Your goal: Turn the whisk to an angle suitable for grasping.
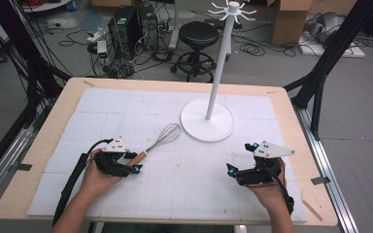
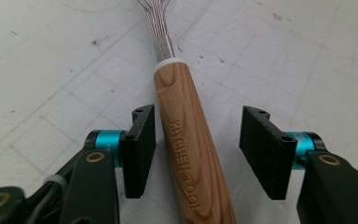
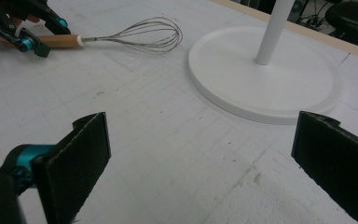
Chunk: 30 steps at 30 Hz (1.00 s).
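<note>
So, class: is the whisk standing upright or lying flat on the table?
Lying flat. The whisk rests on its side on the table, its wooden handle between the left gripper's fingers, wire head pointing toward the stand.

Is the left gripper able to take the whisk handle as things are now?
Probably yes. The whisk handle lies between the pads of the left gripper; one pad is at the wood, the other has a gap, and nothing stands between them.
</note>
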{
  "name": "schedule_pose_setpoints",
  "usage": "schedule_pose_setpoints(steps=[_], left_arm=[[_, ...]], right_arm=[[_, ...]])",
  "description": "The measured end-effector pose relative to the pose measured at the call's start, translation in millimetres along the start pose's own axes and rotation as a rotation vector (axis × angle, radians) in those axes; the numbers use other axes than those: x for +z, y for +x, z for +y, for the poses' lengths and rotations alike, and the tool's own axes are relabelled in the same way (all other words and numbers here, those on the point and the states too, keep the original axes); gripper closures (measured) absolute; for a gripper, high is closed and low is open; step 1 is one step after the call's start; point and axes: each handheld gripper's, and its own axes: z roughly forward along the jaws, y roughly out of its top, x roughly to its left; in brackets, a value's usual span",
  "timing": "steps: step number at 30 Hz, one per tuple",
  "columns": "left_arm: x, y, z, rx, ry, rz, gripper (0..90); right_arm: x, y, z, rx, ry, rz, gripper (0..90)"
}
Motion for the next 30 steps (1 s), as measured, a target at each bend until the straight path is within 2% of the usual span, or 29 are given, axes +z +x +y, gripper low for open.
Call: schedule_pose_setpoints(steps=[3,7,9,10,11,14,17,20,21,30], left_arm=[[-1.3,-1.3,0.6,0.011,0.007,-0.004,60.2],[-2.2,-1.8,0.7,0.015,0.01,-0.023,62.7],[-2.8,-2.0,0.9,0.011,0.011,-0.045,65.0],[-2.6,-2.5,1.0,0.011,0.009,-0.071,66.3],[-2.6,-2.5,1.0,0.011,0.009,-0.071,67.3],[-1.0,-4.0,2.8,0.034,0.015,-0.083,67.5],[-0.7,-3.4,4.2,0.029,0.024,-0.088,67.5],[1.9,-4.1,8.4,0.052,0.041,-0.112,67.6],[6.4,-6.4,11.8,0.06,0.038,-0.137,67.6],[26.7,-15.4,33.2,0.102,0.03,-0.193,70.1]], right_arm=[[1.1,0.6,0.3,-0.01,0.01,-0.003,3.0],[-0.7,0.8,0.7,-0.006,0.004,-0.005,3.0],[-1.5,0.5,0.8,-0.003,0.001,-0.006,3.0],[-2.0,0.3,1.0,-0.005,0.002,-0.006,3.0],[-2.4,0.2,1.3,-0.008,0.0,-0.007,3.0],[-4.7,0.5,3.7,-0.006,-0.007,-0.01,3.1],[-8.1,0.4,5.5,-0.008,-0.019,-0.014,3.0],[-10.5,-0.2,5.8,-0.006,-0.024,-0.015,3.0],[-10.8,-0.4,5.8,-0.005,-0.026,-0.015,3.1],[-9.8,0.0,9.2,-0.011,-0.032,-0.006,3.0]])
